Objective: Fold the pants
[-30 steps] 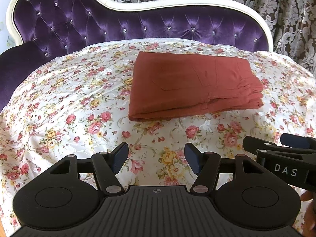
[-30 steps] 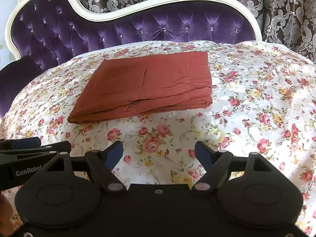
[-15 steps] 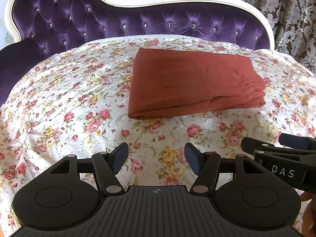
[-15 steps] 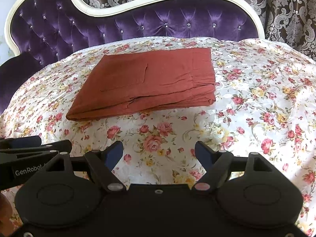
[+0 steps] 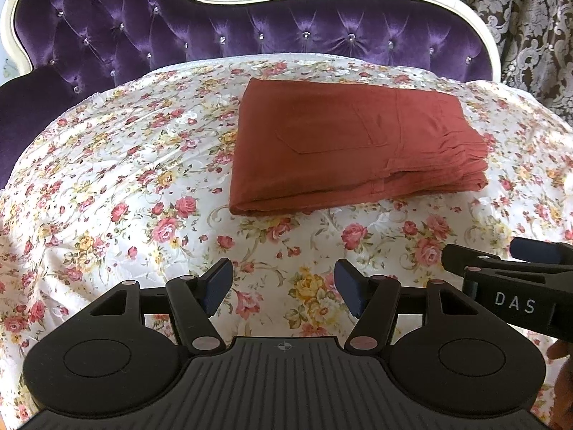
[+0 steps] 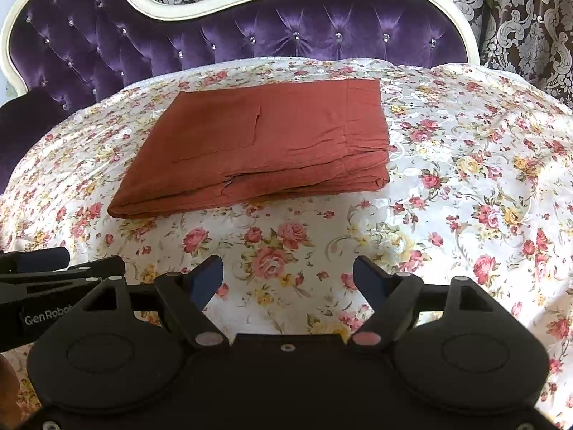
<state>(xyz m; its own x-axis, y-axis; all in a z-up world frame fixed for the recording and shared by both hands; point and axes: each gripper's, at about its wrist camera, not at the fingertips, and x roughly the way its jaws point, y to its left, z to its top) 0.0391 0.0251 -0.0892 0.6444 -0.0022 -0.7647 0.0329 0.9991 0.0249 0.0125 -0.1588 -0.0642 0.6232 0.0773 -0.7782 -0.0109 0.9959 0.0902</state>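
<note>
The rust-red pants (image 5: 343,143) lie folded into a flat rectangle on the floral sheet, with stacked layers showing along the near edge; they also show in the right wrist view (image 6: 261,143). My left gripper (image 5: 283,286) is open and empty, held above the sheet well short of the pants. My right gripper (image 6: 288,281) is open and empty, also short of the pants. Each gripper shows at the edge of the other's view: the right one (image 5: 508,268) and the left one (image 6: 53,272).
The floral sheet (image 5: 125,197) covers a sofa seat. A purple tufted backrest with a white frame (image 5: 286,39) rises behind the pants. Patterned curtains (image 6: 519,18) hang behind it. The sheet slopes down at left and right.
Both grippers have tilted or moved slightly, so the pants sit a little lower and nearer in both views. The pants have not moved. Both grippers stay open.
</note>
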